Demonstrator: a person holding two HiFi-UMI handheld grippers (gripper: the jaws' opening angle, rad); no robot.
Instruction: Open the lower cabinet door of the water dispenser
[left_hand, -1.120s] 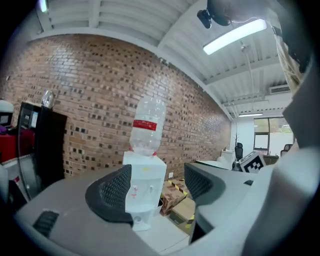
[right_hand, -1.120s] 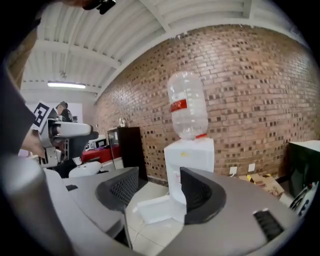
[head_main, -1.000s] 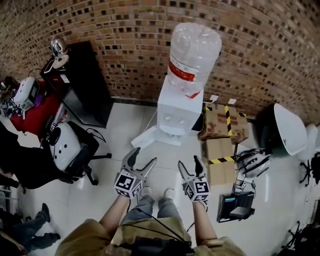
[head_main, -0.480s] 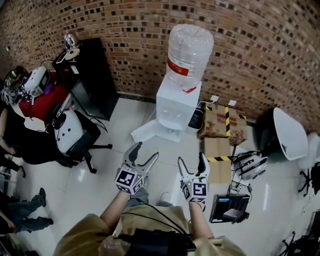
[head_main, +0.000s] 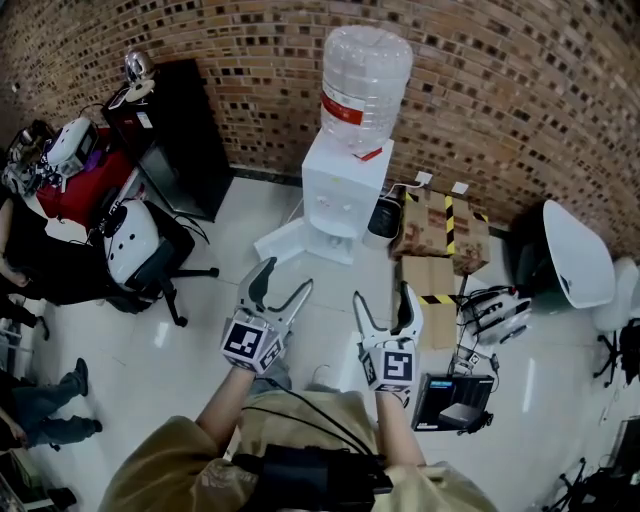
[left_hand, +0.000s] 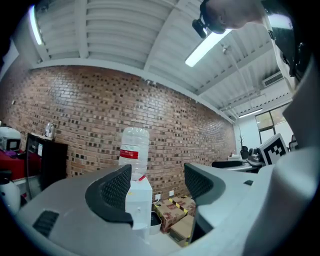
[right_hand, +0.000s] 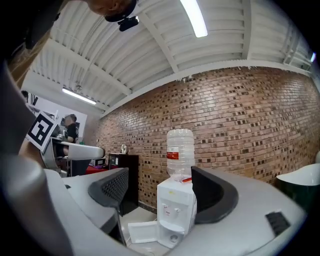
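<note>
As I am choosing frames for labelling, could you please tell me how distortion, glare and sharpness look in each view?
Head view: strong fisheye bends the brick wall; the glossy floor shows a pale sheen; little blur. Left gripper view: the ceiling light is blown out, and the corners are dark and rounded. Right gripper view: the water dispenser is sharp, with the same dark corners.

Pale tiled floor (head_main: 195, 345) – water dispenser (head_main: 345, 188), cardboard boxes (head_main: 440, 232), office chair (head_main: 150, 270) standing on it
</note>
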